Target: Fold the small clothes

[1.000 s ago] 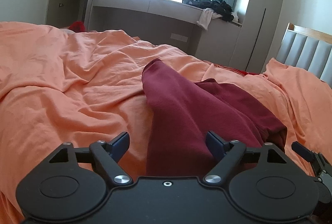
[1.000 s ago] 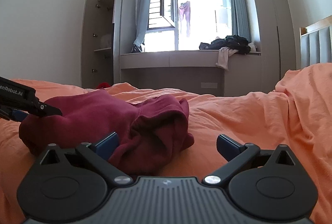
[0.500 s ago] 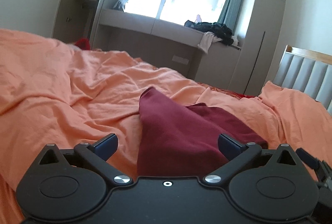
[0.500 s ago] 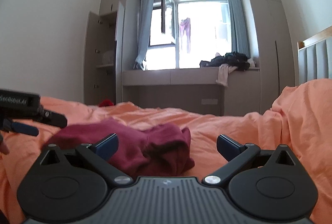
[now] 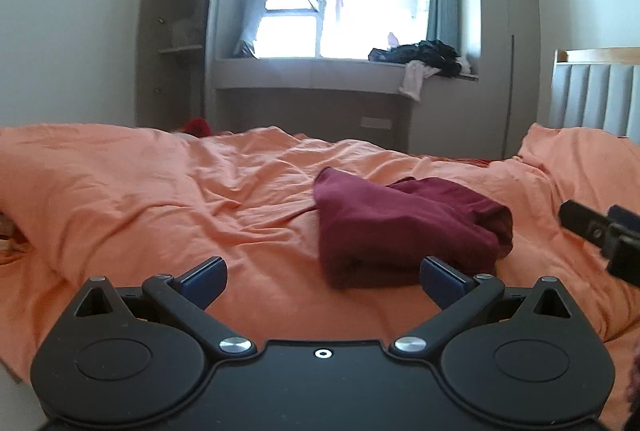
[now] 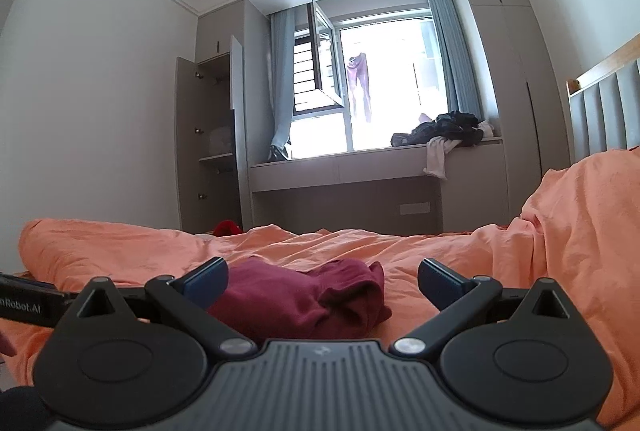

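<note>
A dark red garment (image 5: 404, 227) lies in a folded bundle on the orange bedsheet (image 5: 160, 199). My left gripper (image 5: 324, 277) is open and empty, a short way back from the garment's near edge. My right gripper (image 6: 322, 279) is open and empty, pulled back from the same garment (image 6: 304, 299), which lies between and beyond its fingers. The right gripper also shows at the right edge of the left wrist view (image 5: 600, 231), and the left one at the left edge of the right wrist view (image 6: 28, 305).
The orange sheet rises in a mound at the right (image 6: 580, 231) near a grey padded headboard (image 5: 592, 91). Beyond the bed are a window bench with a pile of dark clothes (image 5: 420, 55), an open cabinet (image 6: 212, 151) and a red item (image 5: 196, 127).
Both grippers have pulled back and tilted up from the garment, which now lies farther off. Both stayed open and empty.
</note>
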